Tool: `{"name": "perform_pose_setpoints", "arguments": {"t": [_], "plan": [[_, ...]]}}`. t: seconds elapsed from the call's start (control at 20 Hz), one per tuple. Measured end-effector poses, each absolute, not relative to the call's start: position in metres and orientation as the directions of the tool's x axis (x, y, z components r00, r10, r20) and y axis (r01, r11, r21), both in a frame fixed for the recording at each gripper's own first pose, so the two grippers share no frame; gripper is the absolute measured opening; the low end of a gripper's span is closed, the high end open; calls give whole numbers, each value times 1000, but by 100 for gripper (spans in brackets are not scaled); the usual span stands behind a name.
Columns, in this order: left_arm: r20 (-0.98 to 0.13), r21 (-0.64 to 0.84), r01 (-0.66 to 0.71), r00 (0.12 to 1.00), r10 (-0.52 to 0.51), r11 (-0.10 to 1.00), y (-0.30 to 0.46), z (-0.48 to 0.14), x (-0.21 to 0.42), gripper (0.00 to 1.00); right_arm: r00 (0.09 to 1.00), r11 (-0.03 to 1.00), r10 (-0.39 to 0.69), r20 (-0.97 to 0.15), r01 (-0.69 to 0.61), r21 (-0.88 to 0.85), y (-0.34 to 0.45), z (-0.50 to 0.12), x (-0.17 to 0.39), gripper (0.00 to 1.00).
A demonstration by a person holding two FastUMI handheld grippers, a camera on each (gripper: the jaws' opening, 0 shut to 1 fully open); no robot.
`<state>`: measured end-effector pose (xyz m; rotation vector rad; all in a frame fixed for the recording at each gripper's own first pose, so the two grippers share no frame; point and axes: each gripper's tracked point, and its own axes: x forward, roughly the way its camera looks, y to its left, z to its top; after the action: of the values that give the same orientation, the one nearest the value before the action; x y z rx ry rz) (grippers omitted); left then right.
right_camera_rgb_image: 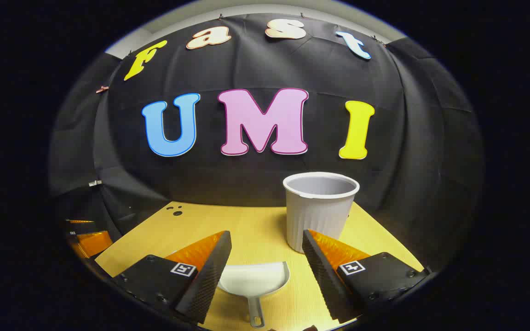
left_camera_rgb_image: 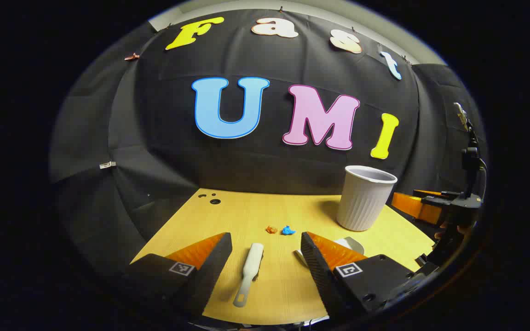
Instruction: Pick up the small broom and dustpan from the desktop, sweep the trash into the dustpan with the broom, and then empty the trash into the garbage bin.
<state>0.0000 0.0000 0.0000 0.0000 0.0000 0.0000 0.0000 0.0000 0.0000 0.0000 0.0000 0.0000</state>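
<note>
Left gripper fingers spread wide over the wooden surface, small broom lying between them, bristles hard to see, two trash bits ahead, dustpan between the right gripper parted fingers, handle tip cut off, garbage bin partly behind the right finger

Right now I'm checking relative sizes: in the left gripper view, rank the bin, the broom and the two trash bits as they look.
1. garbage bin
2. broom, nearer the camera, so flattered
3. blue scrap and orange scrap: alike, unranked
</note>
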Motion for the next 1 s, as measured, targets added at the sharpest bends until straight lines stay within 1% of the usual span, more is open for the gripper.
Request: {"name": "perform_pose_setpoints", "arguments": {"t": [0.15, 0.3, 0.5, 0.65, 0.75, 0.85, 1.0], "plan": [[-13, -6, 20, 1000, -20, 1000, -4, -4, 3, 95, 999, 1000, -5, -33, 5, -16, -3, -9, 4, 96], [-36, -21, 16, 999, -17, 1000, -5, -13, 6, 95, 999, 1000, 4, -50, -5, -1, -2, -14, 6, 96], [-64, -20, 14, 998, -16, 1000, -6, -25, 11, 95, 997, 1000, 20, -70, -22, -22, 0, -22, 6, 96], [-92, -68, 24, 995, -30, 997, -6, -31, 13, 95, 996, 999, 44, -78, -46, -25, 5, -26, 4, 97], [-107, -78, 7, 994, -16, 997, -3, -35, 16, 95, 995, 998, 55, -88, -59, -36, 7, -30, 4, 96], [-139, -61, -41, 990, 32, 997, 11, -46, 17, 95, 993, 997, 65, -100, -69, -34, 9, -34, 6, 96], [-170, -74, -68, 984, 55, 995, 21, -54, 21, 95, 989, 996, 86, -119, -90, -26, 12, -42, 6, 96]]}}
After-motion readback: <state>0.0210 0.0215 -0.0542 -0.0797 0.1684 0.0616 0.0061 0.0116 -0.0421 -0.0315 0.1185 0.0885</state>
